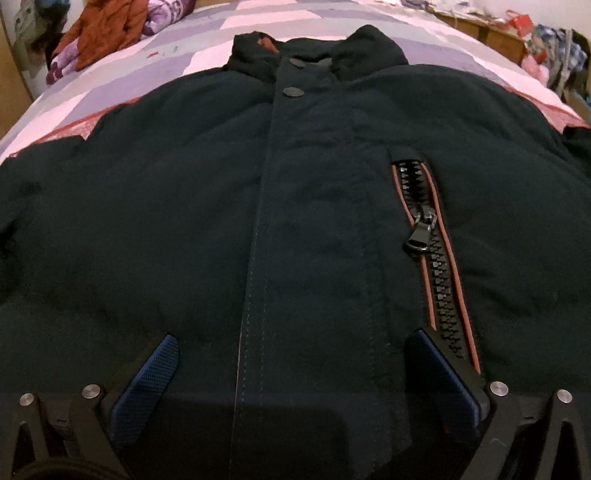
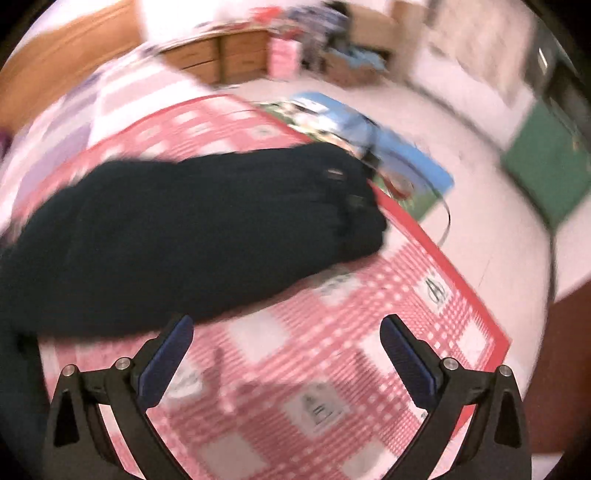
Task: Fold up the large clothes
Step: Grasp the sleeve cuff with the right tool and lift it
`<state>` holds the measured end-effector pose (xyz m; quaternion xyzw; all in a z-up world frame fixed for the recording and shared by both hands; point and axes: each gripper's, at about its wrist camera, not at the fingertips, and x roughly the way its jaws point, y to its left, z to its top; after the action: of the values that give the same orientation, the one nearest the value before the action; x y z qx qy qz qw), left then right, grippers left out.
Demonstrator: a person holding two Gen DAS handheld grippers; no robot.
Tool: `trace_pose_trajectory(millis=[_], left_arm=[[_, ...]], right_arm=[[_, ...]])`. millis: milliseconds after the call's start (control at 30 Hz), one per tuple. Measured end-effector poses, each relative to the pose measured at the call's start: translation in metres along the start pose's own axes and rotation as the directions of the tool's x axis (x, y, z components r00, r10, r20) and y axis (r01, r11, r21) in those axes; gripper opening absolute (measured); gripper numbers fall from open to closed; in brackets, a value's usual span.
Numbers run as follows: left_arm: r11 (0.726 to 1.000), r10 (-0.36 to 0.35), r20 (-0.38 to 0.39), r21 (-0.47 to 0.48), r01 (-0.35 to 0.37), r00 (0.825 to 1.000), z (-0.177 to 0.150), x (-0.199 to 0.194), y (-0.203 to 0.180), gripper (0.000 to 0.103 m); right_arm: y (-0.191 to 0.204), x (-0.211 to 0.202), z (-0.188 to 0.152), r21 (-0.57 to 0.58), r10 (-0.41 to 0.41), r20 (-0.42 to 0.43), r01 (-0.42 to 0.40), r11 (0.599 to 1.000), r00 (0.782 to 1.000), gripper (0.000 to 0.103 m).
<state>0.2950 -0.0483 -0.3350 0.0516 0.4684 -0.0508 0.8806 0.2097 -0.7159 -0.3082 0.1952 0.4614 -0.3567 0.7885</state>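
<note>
A large dark navy jacket (image 1: 184,206) lies front up on the bed, collar at the far end, with snap buttons and a red-trimmed chest zipper (image 1: 432,240). My left gripper (image 1: 291,343) is open, low over the jacket's lower front, its blue-padded fingers astride the centre placket. In the blurred right wrist view, one jacket sleeve (image 2: 192,229) stretches out over a red checked cloth (image 2: 314,354), cuff toward the bed's edge. My right gripper (image 2: 286,328) is open and empty, just over the cloth, its left finger next to the sleeve.
The bed has a pink and purple patchwork cover (image 1: 177,51). An orange garment and purple clothes (image 1: 110,33) lie at its far left corner. Wooden drawers (image 2: 221,59), a blue picture mat (image 2: 402,147) and a green mat (image 2: 550,162) are on the floor beyond the bed.
</note>
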Motion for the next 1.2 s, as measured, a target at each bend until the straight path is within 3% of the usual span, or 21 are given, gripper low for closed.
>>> trace_pose_trajectory(millis=[67,100,133,300,400,533,567,600,633,667,700,733,833,900,1000,1100,1200], left_arm=[[1.0,0.014,0.008,0.011,-0.014,1.0,-0.003,0.0,-0.005,0.103],[0.999,0.027,0.013,0.019,-0.028,1.0,-0.004,-0.001,-0.007,0.103],[0.999,0.038,0.015,0.025,-0.038,0.999,-0.004,-0.001,-0.01,0.103],[0.996,0.077,0.029,0.041,-0.078,0.997,-0.006,-0.003,-0.017,0.103],[0.995,0.087,0.035,0.046,-0.089,0.996,-0.007,-0.004,-0.018,0.103],[0.993,0.103,0.048,0.055,-0.105,0.994,-0.008,-0.004,-0.021,0.103],[0.992,0.106,0.05,0.057,-0.108,0.993,-0.008,-0.004,-0.021,0.103],[0.992,0.108,0.051,0.059,-0.111,0.993,-0.008,-0.005,-0.021,0.103],[0.992,0.109,0.051,0.06,-0.112,0.993,-0.008,-0.005,-0.021,0.103],[0.992,0.109,0.051,0.06,-0.112,0.993,-0.008,-0.004,-0.021,0.103],[0.992,0.107,0.05,0.06,-0.11,0.993,-0.008,-0.004,-0.021,0.103],[0.993,0.104,0.049,0.059,-0.107,0.993,-0.008,-0.004,-0.021,0.103],[0.993,0.095,0.048,0.062,-0.098,0.994,-0.007,-0.004,-0.021,0.103],[0.992,0.102,0.051,0.074,-0.105,0.994,-0.006,-0.005,-0.023,0.103],[0.989,0.117,0.044,0.081,-0.12,0.992,-0.004,-0.007,-0.022,0.103],[0.995,0.093,0.006,0.041,-0.094,0.996,0.0,-0.01,-0.014,0.103],[0.998,0.048,0.004,0.035,-0.049,0.999,-0.001,-0.022,-0.008,0.103]], right_arm=[[-0.025,0.012,0.008,0.113,0.064,-0.038,-0.059,0.992,0.997,0.103],[-0.052,-0.006,-0.015,0.158,0.093,-0.052,-0.084,0.984,0.994,0.102],[-0.06,0.001,-0.014,0.213,0.122,-0.07,-0.105,0.971,0.99,0.103],[-0.049,0.023,-0.016,0.321,0.25,-0.092,-0.209,0.924,0.964,0.102],[-0.041,0.054,0.008,0.387,0.303,-0.077,-0.251,0.887,0.95,0.103],[-0.051,0.039,0.011,0.428,0.291,-0.087,-0.228,0.875,0.953,0.103],[-0.051,0.039,0.015,0.44,0.31,-0.067,-0.251,0.862,0.948,0.097],[-0.056,0.035,0.018,0.457,0.321,-0.027,-0.274,0.846,0.947,0.059],[-0.066,0.024,0.013,0.467,0.294,-0.007,-0.257,0.846,0.956,0.033],[-0.076,0.021,0.014,0.481,0.278,0.021,-0.254,0.839,0.96,0.021],[-0.084,0.017,0.015,0.489,0.294,0.055,-0.283,0.825,0.954,0.017],[-0.085,0.016,0.016,0.476,0.296,0.061,-0.289,0.831,0.953,0.016],[-0.081,-0.001,0.024,0.337,0.222,0.093,-0.24,0.91,0.971,0.015],[-0.087,-0.014,0.016,0.346,0.188,0.114,-0.216,0.913,0.976,0.015],[-0.073,-0.025,0.005,0.297,0.087,0.095,-0.111,0.948,0.992,0.015],[-0.06,-0.06,0.003,0.251,0.007,0.166,-0.049,0.967,0.986,0.015],[-0.031,-0.101,0.008,0.142,-0.095,0.267,0.058,0.988,0.959,0.015]])
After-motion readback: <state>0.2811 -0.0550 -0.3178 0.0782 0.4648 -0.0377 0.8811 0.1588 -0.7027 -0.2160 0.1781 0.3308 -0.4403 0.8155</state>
